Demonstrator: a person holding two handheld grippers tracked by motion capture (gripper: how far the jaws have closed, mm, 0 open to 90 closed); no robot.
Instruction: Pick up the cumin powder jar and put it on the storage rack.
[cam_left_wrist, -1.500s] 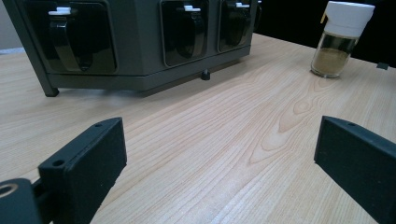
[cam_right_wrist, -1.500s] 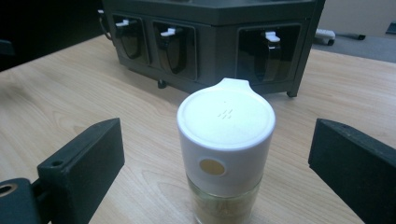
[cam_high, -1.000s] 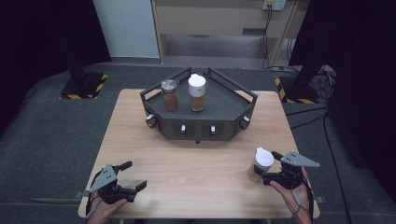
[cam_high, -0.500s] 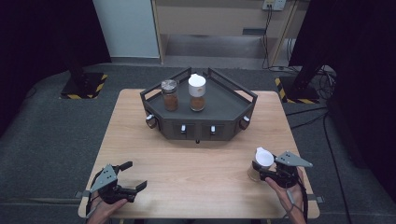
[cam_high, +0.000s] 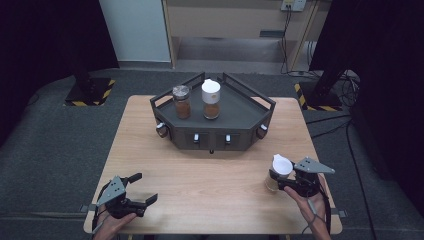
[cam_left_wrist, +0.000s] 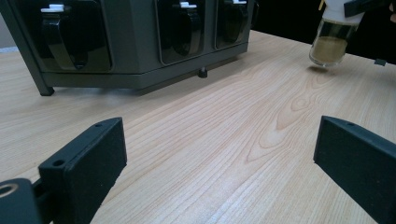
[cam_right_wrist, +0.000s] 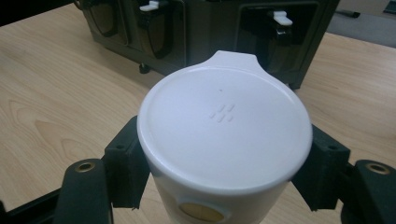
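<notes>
The bench (cam_high: 210, 175) shows pale wood grain, the rack (cam_high: 240, 120) is dark grey, the held jar (cam_high: 276, 175) has a white lid over yellow-brown contents, and both grippers' jaws are black.

white-lidded spice jar (cam_high: 278, 172), upright, table's right

Three spice jars: two standing on the one dark rack (cam_high: 240, 112), a brown-lidded jar (cam_high: 181, 101) and a white-lidded jar (cam_high: 210, 99), and a third white-lidded jar (cam_high: 278, 172) at 4 o'clock; two grippers, at 7 o'clock (cam_high: 142, 189) and 4 o'clock (cam_high: 278, 181)
</notes>
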